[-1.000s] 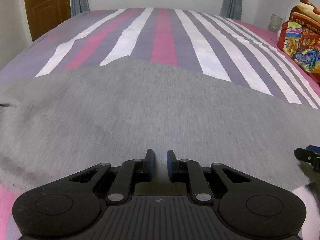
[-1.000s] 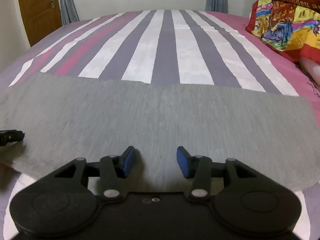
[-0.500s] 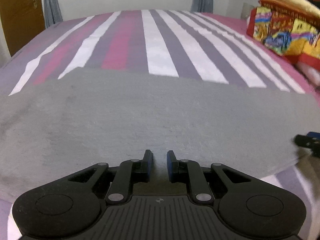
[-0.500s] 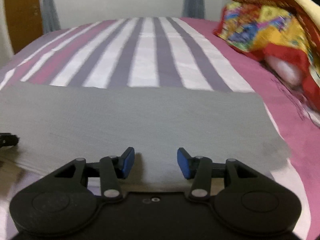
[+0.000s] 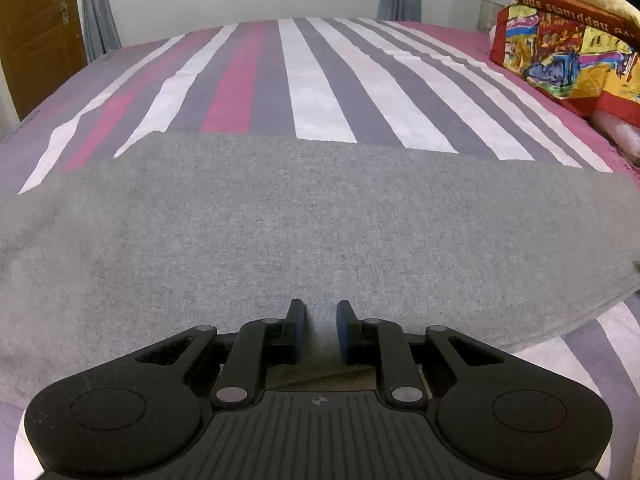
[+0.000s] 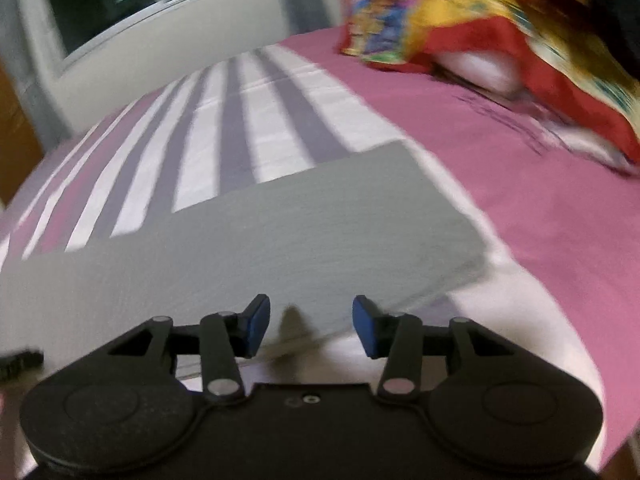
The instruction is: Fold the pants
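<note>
The grey pants lie flat across the striped bed as a long folded band; their right end shows in the blurred right wrist view. My left gripper hovers over the near edge of the pants, its jaws a narrow gap apart with nothing between them. My right gripper is open and empty over the near right corner of the pants. The left gripper's tip shows at the left edge of the right wrist view.
The bed has purple, white and pink stripes, with a pink border on the right. A colourful folded blanket sits at the right. A wooden door and curtains stand at the far left.
Both views have swung to the right. The right gripper has moved quickly toward the right end of the pants and tilted. The left gripper's gap looks unchanged.
</note>
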Demonstrator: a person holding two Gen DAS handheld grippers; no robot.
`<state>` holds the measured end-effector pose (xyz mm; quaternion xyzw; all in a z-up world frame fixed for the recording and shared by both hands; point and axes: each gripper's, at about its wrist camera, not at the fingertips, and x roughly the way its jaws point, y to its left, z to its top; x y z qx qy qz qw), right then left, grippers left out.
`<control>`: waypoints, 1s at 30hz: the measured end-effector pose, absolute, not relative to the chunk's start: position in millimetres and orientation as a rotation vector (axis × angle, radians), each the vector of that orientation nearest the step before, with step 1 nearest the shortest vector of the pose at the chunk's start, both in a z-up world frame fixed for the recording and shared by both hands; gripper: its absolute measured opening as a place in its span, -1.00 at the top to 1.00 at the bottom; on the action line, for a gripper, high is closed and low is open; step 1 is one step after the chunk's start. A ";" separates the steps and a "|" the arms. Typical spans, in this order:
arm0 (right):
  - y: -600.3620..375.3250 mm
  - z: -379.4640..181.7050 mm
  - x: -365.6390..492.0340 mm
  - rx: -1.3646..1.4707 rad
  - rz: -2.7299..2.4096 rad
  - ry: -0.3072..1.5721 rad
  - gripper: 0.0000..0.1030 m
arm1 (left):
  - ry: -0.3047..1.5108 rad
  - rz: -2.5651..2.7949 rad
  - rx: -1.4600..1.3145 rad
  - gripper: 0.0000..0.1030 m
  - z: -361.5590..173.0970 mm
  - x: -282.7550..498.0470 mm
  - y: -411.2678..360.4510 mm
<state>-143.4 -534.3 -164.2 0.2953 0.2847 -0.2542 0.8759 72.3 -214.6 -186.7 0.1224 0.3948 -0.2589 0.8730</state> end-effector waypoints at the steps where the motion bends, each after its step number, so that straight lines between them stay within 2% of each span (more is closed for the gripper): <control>1: -542.7 -165.8 -151.3 0.653 -0.550 0.589 0.14 | 0.818 -0.539 0.261 0.65 -187.6 71.5 -216.4; 8: -588.0 -185.6 -183.3 0.896 -0.651 0.533 0.11 | 0.813 -0.538 0.257 0.64 -187.7 70.5 -214.9; 11: -598.2 -191.8 -179.8 0.947 -0.661 0.513 0.20 | 0.813 -0.540 0.261 0.64 -187.5 70.7 -215.3; 12: -600.4 -193.5 -177.8 0.961 -0.664 0.506 0.23 | 0.814 -0.539 0.261 0.64 -187.3 70.6 -215.4; 14: -601.1 -195.0 -171.2 0.959 -0.667 0.499 0.44 | 0.814 -0.536 0.260 0.64 -187.3 70.7 -215.9; 15: -599.2 -195.3 -168.5 0.943 -0.670 0.500 0.62 | 0.814 -0.534 0.260 0.64 -187.2 70.5 -216.0; 16: -597.5 -195.7 -166.8 0.928 -0.665 0.500 0.66 | 0.815 -0.533 0.259 0.64 -187.0 70.6 -216.0; 23: -577.7 -145.1 -181.5 0.715 -0.637 0.343 0.70 | 0.860 -0.524 0.216 0.64 -179.2 79.6 -216.2; 30: -586.4 -193.1 -166.2 0.762 -0.690 0.523 0.63 | 0.878 -0.533 0.175 0.63 -172.6 94.1 -227.6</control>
